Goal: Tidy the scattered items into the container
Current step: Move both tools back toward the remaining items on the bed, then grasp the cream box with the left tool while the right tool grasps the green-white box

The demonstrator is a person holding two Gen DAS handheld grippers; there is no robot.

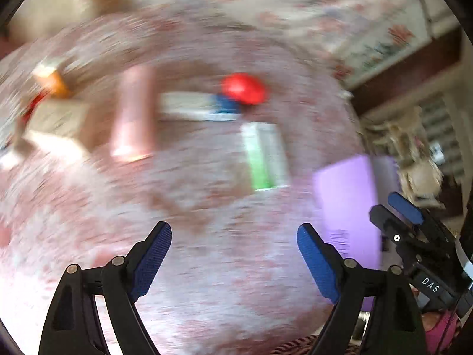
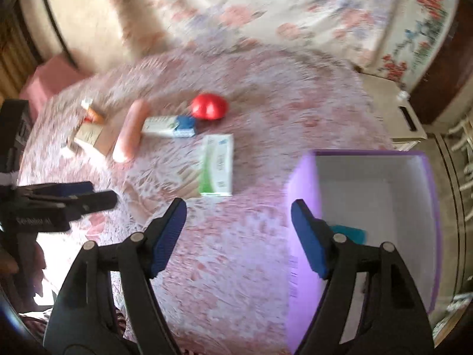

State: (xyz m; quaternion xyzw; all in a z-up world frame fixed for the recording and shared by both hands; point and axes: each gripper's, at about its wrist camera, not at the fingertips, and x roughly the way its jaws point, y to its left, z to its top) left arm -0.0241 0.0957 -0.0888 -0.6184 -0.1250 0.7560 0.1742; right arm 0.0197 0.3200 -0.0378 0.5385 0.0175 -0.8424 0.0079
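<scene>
Claws both empty: my left gripper point(image 1: 233, 247) gapes wide over pink cloth point(image 1: 207, 266), my right gripper point(image 2: 238, 224) stands part open, nothing between. Purple box point(image 2: 304, 207) sits lower right; green carton point(image 2: 217, 164), blue-ended box point(image 2: 170, 126), red ball point(image 2: 209, 107), pink tube point(image 2: 131, 130) scattered mid-frame.

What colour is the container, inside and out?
Purple box outside, white inside; clearest in the right wrist view.

Pink cloth tablecloth point(image 2: 236, 251) textured; purple box point(image 2: 304, 207) matt card; tomato point(image 2: 209, 107) glossy.
</scene>
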